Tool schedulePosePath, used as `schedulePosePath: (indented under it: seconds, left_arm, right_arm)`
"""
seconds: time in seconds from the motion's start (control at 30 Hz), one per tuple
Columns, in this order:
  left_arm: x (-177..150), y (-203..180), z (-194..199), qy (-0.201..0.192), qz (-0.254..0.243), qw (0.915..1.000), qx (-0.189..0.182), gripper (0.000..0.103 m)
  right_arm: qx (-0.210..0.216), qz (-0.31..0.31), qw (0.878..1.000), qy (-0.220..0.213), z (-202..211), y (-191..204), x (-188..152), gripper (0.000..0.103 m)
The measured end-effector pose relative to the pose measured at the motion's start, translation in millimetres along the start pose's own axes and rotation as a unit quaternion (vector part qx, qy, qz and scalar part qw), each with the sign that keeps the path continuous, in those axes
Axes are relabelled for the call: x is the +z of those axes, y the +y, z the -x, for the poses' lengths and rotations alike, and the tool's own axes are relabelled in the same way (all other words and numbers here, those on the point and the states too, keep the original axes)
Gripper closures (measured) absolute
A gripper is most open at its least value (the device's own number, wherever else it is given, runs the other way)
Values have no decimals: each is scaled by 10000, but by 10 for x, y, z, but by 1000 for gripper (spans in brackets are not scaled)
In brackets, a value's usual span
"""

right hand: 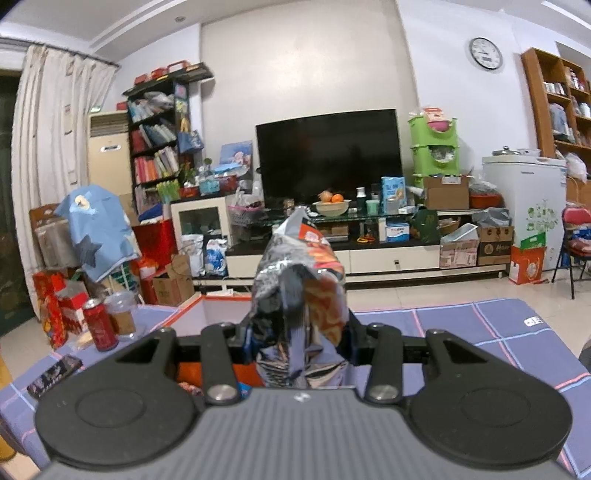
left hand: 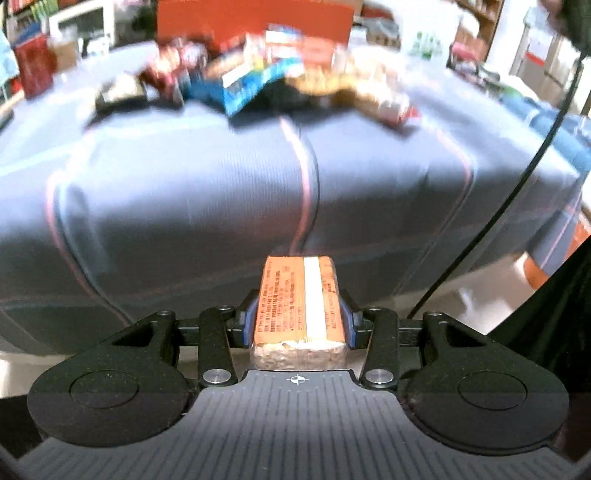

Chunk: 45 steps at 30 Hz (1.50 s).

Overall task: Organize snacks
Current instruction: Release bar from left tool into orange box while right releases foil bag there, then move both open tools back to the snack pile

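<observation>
Blue checked cloth covers the table. Left gripper clamps an orange wrapped cracker bar; right gripper pinches a crinkled silver chip bag. The thin foil may slip from this pinch, I think.

- A table under a blue-grey cloth with thin pink check lines carried everything
- A blurred heap of snack packets lay on the cloth at its far side
- Left of the heap lay a dark flat packet
- Behind the heap stood an orange-red box
- From the right wrist view, a red can stood left of that box, a clear cup beside the can
</observation>
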<state>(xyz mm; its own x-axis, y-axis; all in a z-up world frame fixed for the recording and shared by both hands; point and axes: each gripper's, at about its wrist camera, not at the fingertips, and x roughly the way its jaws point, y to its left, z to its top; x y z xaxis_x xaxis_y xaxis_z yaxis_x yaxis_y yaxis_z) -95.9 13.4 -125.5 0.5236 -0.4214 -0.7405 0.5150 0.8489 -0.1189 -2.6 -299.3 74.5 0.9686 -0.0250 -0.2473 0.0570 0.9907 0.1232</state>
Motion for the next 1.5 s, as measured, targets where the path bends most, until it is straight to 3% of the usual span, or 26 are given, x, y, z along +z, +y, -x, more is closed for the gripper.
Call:
schedulePosePath:
  seconds: [0.37,0.47,0.67,0.77,0.87,1.03,1.23,1.3,1.37,1.5]
  left_arm:
    - [389,-201,688,-610,-325,9972,-271,68]
    - [629,-174,821,-814,-74,9964,-229,68]
    - [1503,185,869,-1655,260,9858,-86,68]
    - [2049,394,774,-2158,246,9760,136,68]
    - [2638,566,558,-2397,188,9703,270,68]
    - [3461,824,-211,-2193,270,9742,453,68]
    - [4033,1063,-1270,-1161,543,9906,470,67]
    - [4049,1130,-1401,-1103,751,9898,497,58]
    - [4027,1162,-1378,-1189,812,9888,387,31]
    - [3875,1161,-993,-1529,674,9851,407,19]
  right_arm:
    - [83,-131,9999,36,-22,-15,16,59]
    - [160,-79,9998,37,-30,48,19,59]
    - [127,48,9998,129,-159,135,50,59]
    - [158,-21,9989,438,-425,154,27,59]
    - [135,141,9977,646,-742,234,10,60]
    - [206,-53,9950,977,-1445,277,71,60]
    - [168,-237,9896,1409,-2164,302,-17,60]
    - [150,-255,9875,1547,-2290,293,-50,59]
    - [121,-306,9860,1634,-2361,276,-85,54]
    - [32,-390,9876,1523,-2269,211,-14,50]
